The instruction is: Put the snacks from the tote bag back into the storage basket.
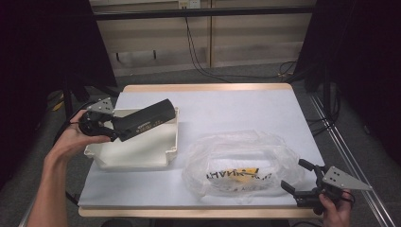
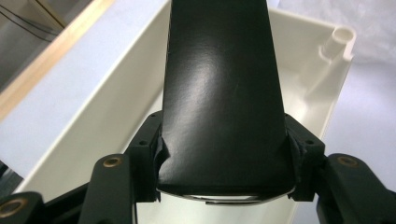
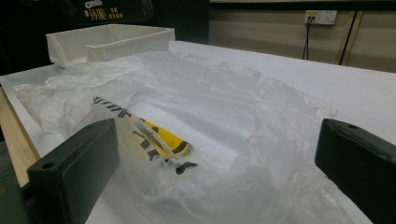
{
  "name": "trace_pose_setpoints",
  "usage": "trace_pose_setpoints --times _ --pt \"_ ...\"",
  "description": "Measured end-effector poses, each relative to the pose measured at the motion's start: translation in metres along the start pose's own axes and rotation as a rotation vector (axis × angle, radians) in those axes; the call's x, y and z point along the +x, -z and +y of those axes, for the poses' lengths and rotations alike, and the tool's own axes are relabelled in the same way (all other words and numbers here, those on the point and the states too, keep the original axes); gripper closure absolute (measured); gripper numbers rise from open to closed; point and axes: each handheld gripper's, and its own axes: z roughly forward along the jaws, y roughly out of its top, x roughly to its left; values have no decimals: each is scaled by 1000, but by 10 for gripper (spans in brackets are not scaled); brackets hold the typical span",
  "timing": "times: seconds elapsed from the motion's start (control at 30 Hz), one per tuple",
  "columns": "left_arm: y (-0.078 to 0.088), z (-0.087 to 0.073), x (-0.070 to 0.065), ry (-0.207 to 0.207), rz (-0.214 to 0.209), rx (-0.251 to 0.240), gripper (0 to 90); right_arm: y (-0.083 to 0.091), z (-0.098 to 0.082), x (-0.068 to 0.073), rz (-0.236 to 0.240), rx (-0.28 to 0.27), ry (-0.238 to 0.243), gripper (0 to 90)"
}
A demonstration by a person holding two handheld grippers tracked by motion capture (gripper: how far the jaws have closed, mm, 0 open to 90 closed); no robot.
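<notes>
The left gripper [image 1: 116, 130] is clamped on one end of a long black rectangular box [image 1: 144, 120] with pale lettering on its side, holding it slanted over the cream-white plastic tray [image 1: 137, 158] that sits at about nine o'clock on the white counter [image 1: 236, 109]. The box's free end points toward two o'clock, reaching the tray's far rim. In the left gripper view, both jaws press against the box's [image 2: 224, 93] sides, and the tray's [image 2: 317, 88] inner wall and a corner post lie beyond it. The right gripper [image 1: 299, 178] sits at about five o'clock near the counter's front edge, its jaws spread wide with nothing between the pads. Just beside it lies a crumpled clear plastic bag [image 1: 241, 163] with yellow and black print. In the right gripper view, the bag [image 3: 196, 121] spreads just ahead of the open jaws.
</notes>
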Motion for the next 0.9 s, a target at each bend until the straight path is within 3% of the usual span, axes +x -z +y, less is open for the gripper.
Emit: trace_pose_setpoints --times 0.17,0.3,0.5,0.9 --pt "-7 -14 2 21 -12 38 431 0 0 0 2 5 -2 0" --pt "-14 -21 7 26 -27 18 432 -1 0 -1 -1 8 -8 0" --pt "-20 -23 10 -14 -31 40 432 -3 0 -1 3 12 -4 0" --pt "-43 -28 16 -14 -82 92 433 -2 0 -2 2 6 -5 0"
